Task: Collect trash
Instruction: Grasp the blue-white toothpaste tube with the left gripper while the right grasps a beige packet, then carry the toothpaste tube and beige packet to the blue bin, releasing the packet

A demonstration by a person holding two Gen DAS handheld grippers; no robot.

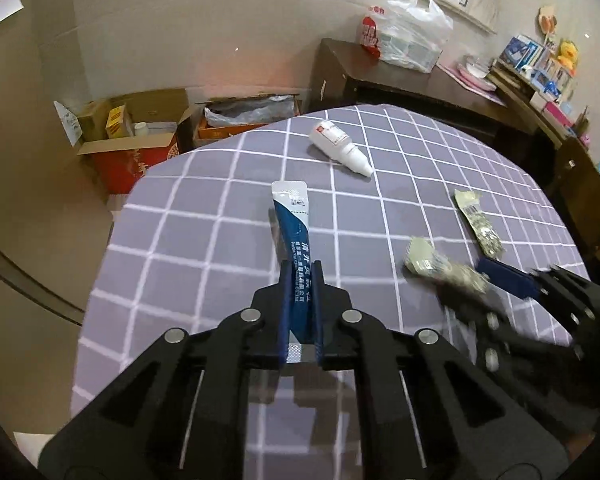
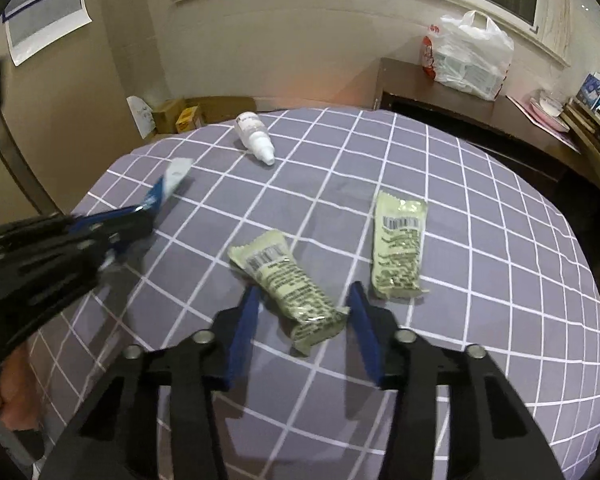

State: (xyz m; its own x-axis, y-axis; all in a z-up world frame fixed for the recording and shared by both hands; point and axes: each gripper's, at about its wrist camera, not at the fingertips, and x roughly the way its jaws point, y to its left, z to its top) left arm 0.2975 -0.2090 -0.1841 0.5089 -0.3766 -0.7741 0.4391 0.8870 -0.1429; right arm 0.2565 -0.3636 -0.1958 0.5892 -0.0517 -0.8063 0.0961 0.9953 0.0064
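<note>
- Trash lies scattered on a round table (image 2: 500,208) under a grey-purple cloth with a white grid: a tube, two wrappers and a small bottle
- Behind the table a dark wooden sideboard (image 2: 440,92) stands along the wall, with a white plastic bag (image 2: 472,52) on top; open cardboard boxes (image 1: 136,136) sit on the floor by the wall
- Left gripper (image 1: 300,276) has its blue pads clamped on the blue-and-white tube (image 1: 294,220), which sticks out forward past the fingertips, crimped end away from the camera
- Right gripper (image 2: 302,304) stands with its jaws partly apart on either side of the nearer wrapper (image 2: 288,280); in its own view a gap shows between each blue pad and the wrapper, so nothing is pinched
- Nearer wrapper, pale green with black print and a barcode, lies flat and slanted on the cloth
- Second wrapper (image 2: 398,248) of the same kind lies just beside it toward the sideboard, apart from it
- White dropper bottle (image 2: 254,132) lies on its side near the far edge of the table, well apart from both grippers
- A person's hand (image 2: 8,392) shows at the lower left edge of the right wrist view, behind the left gripper
</note>
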